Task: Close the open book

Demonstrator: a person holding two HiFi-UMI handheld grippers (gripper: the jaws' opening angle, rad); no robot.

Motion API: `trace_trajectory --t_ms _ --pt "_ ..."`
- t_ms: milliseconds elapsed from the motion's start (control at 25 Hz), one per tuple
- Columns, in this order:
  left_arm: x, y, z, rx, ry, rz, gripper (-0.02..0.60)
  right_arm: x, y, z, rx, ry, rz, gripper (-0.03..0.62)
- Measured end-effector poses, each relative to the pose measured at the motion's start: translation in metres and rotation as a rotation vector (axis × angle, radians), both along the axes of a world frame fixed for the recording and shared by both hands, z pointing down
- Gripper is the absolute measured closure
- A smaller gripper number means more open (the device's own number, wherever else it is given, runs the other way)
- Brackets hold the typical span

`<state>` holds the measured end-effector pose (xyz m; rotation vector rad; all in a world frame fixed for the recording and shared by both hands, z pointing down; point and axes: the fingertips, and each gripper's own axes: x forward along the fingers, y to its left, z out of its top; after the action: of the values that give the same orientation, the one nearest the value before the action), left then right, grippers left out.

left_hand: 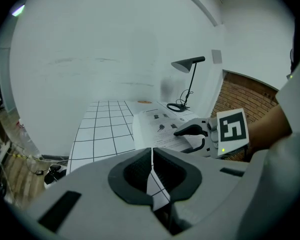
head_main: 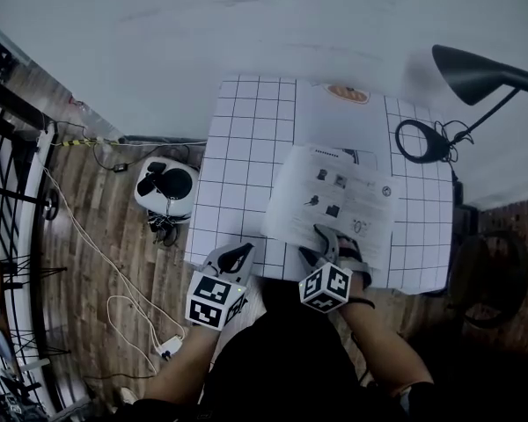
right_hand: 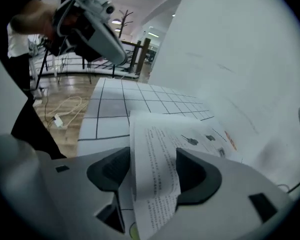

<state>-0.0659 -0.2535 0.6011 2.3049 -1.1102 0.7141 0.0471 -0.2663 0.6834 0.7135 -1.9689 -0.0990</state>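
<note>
on the white gridded desk [head_main: 242, 148] the open book [head_main: 334, 205] lies toward the right half, its pages printed with small pictures and lines of text, its near edge reaching almost to the desk's front edge. at that near edge sits the right gripper [head_main: 328, 240], over the lower middle of the book. in the right gripper view its jaws stand apart and a lifted page [right_hand: 155, 164] runs up between them, filling the gap from pad to pad without being pinched flat. the left gripper [head_main: 236, 255] hangs just off the desk's front left corner, apart from the book. in the left gripper view its jaws are drawn together to a thin slit with nothing in it, only the desk's grid showing through. from that side the book [left_hand: 157, 126] shows beyond the jaws, with the right gripper [left_hand: 192, 136] resting at its edge. a black lamp [head_main: 475, 73] leans over the desk's far right corner, and a coil of black cable [head_main: 422, 141] lies beneath it. on the wooden floor left of the desk stands a white device [head_main: 167, 187] with cords trailing from it.
</note>
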Motion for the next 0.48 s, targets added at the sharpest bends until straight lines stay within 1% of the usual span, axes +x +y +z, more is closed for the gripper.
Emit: trace_trajectory --t_ms 80,120,200,400,480 --pt "-0.001 -0.001 -0.001 0.001 0.006 -0.005 0.565 0.000 0.001 0.007 0.029 0.082 -0.051 0.332" --pt "-0.001 -0.001 -0.001 0.002 0.008 -0.007 0.565 0.001 0.001 0.010 0.043 0.108 -0.067 0.332" --pt "-0.001 0.000 -0.002 0.002 0.010 -0.010 0.565 0.001 0.000 0.011 0.064 0.124 -0.082 0.333" --pt "-0.003 0.002 0.000 -0.007 0.023 -0.019 0.565 0.003 0.000 0.003 0.077 0.053 -0.051 0.330" --pt "-0.003 0.002 0.001 -0.008 0.027 -0.021 0.565 0.003 0.001 -0.001 0.066 0.034 -0.047 0.353"
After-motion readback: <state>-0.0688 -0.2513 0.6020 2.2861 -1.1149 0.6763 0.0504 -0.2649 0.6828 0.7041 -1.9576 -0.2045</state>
